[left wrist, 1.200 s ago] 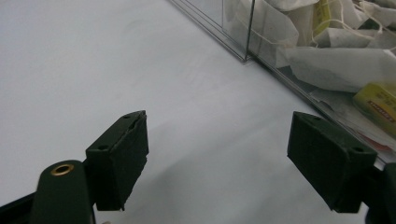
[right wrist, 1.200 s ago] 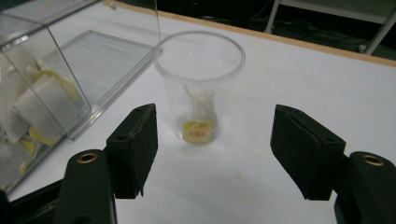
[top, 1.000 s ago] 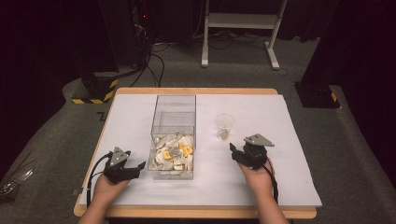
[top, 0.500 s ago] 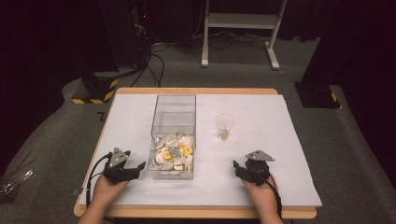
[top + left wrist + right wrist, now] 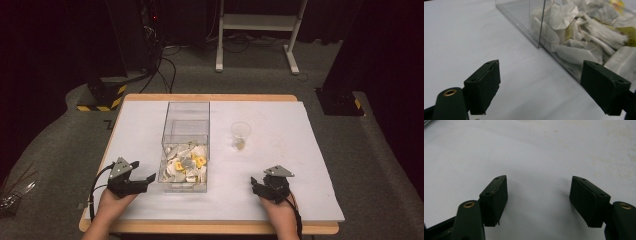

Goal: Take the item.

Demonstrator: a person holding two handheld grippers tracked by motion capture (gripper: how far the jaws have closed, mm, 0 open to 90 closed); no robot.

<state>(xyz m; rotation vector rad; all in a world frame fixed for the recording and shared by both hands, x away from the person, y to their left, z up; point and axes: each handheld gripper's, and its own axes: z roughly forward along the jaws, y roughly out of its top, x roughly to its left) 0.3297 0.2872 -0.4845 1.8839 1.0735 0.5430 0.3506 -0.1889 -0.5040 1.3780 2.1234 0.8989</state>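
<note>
Left tongs (image 5: 145, 179): seen from the high view at the near left of the table (image 5: 300, 150), tips pointing at the clear box (image 5: 185, 145), just beside its near left corner and not touching it. Jaws spread, nothing between them; they have just been opening wider.

Right tongs (image 5: 257, 186): near right of the table, jaws spread over bare white surface, holding nothing; they too have just opened a little. The plastic cup (image 5: 240, 136) stands beyond them, well apart.

Clear box: between the two tongs, much closer to the left pair. Its near half holds a heap of sachets (image 5: 186, 162), white with some yellow.

Left gripper view: left tongs (image 5: 540, 87) with the box wall (image 5: 534, 22) ahead and to their right; crumpled white sachets (image 5: 574, 30) pressed against the clear wall, a detail the high view leaves vague.

Right gripper view: right tongs (image 5: 539, 200) over plain white surface with faint stains beyond them.

Change from earlier frames: the right hand has come back from beside the cup toward the near edge of the table. Left hand, box and cup as before.
</note>
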